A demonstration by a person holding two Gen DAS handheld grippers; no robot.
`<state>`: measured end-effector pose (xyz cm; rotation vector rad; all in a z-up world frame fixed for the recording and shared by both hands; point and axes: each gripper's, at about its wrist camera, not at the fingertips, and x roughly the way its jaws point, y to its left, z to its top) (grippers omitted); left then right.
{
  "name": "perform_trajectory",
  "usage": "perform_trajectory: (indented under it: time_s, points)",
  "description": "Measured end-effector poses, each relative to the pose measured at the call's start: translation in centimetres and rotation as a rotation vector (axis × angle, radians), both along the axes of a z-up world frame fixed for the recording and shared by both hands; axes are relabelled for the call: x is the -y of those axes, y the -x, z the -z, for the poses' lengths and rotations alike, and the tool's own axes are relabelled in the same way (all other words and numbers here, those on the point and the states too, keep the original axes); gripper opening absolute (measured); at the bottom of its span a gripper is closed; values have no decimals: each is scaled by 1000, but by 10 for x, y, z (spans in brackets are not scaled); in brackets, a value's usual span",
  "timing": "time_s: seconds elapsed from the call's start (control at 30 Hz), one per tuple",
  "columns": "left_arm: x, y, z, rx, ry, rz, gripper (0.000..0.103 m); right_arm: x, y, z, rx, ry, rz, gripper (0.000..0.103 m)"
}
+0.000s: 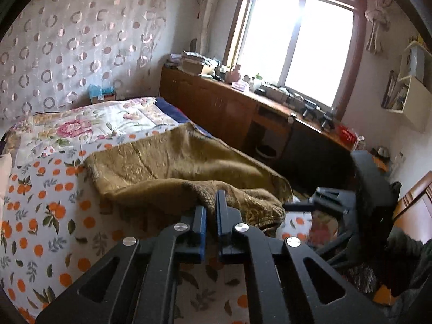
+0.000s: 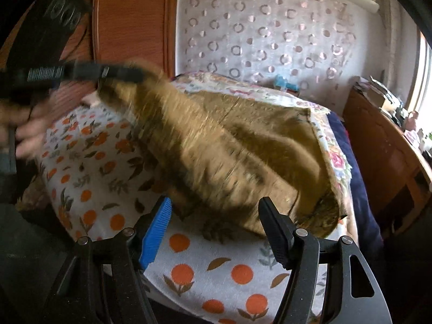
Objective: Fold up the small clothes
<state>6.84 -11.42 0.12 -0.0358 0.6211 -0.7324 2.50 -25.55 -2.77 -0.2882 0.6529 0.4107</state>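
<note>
Here the left tool [image 1: 211, 210] pinches the cloth's [image 1: 172, 162] corner.

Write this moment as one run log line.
left gripper: shut on olive-brown patterned cloth, corner lifted | right gripper: open, empty | surface: orange-print bedsheet

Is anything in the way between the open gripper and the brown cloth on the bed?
Nothing visible is. The right gripper stands open just before the brown cloth, with only bare orange-print sheet between them. The left gripper is already shut on the cloth's other corner.
</note>
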Motion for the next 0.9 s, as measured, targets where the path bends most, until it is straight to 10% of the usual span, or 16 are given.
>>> perform_trajectory:
  time_s: [0.37,0.53,0.9]
  points:
    - [-10,-5,0,3,18,-37,6,50,-41,17,55,99,160,67]
    - [-15,-9,1,4,24,-53,6,51,-46,11,62,115,157,17]
    - [-36,-55,-2,26,-32,-144,6,25,-95,-58,217,74,134,7]
